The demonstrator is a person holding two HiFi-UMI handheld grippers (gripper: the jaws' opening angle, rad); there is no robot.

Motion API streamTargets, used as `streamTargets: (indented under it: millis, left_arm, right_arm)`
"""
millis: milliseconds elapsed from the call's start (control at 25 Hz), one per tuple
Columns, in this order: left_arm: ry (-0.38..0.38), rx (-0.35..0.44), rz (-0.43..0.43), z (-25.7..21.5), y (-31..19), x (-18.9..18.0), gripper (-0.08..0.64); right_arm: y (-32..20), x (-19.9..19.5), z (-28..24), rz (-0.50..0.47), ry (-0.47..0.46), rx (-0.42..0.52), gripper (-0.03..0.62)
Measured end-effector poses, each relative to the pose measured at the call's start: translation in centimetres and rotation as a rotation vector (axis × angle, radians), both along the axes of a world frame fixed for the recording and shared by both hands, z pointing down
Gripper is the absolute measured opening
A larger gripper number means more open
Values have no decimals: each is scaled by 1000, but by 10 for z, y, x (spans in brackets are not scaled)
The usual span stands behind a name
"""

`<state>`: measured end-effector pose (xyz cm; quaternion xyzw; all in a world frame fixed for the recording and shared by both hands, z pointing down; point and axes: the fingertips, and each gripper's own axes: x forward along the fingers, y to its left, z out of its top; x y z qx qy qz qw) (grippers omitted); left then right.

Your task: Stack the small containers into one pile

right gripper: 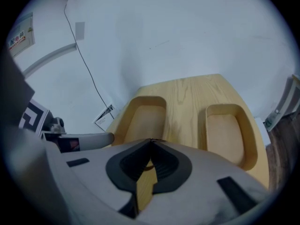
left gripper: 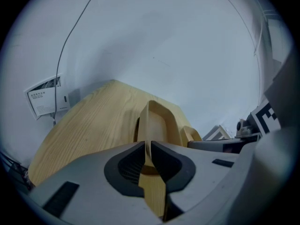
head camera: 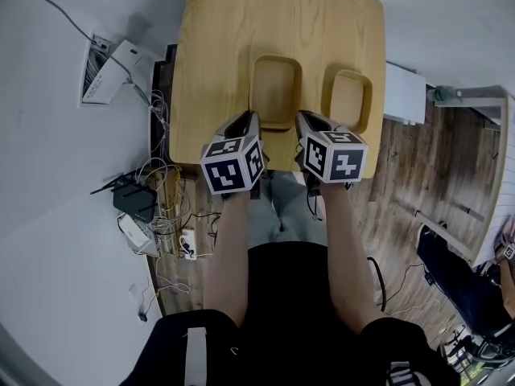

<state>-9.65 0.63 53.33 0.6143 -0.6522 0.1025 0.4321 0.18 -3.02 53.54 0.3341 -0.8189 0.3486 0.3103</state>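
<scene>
Light wood bench (head camera: 217, 47) against a white wall (left gripper: 164, 41). Wood floor (head camera: 418, 175) to the right, cables (head camera: 161, 191) on the left. Two wood trays lie side by side on the bench, apart: big tray (head camera: 275, 87) left, small tray (head camera: 352, 99) right.

Left tongs (left gripper: 150, 146) nearly closed, pinching the big tray's near rim. Right tongs (right gripper: 150, 142) tips pressed together at that tray's near right corner; contact with it unclear.

Wall label (left gripper: 43, 102): print too small to read. Left cube (head camera: 233, 165) and right cube (head camera: 336, 155) bear black-and-white square markers.
</scene>
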Motion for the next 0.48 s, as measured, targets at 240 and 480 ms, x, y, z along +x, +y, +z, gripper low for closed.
streamTargets:
  millis: [240, 480]
  left_arm:
    - [-66, -45, 52, 8, 1, 5, 51]
    - [-103, 2, 13, -6, -14, -23, 52]
  right_arm:
    - [8, -15, 7, -38, -13, -8, 3]
    - [-13, -12, 2, 1, -26, 12, 3]
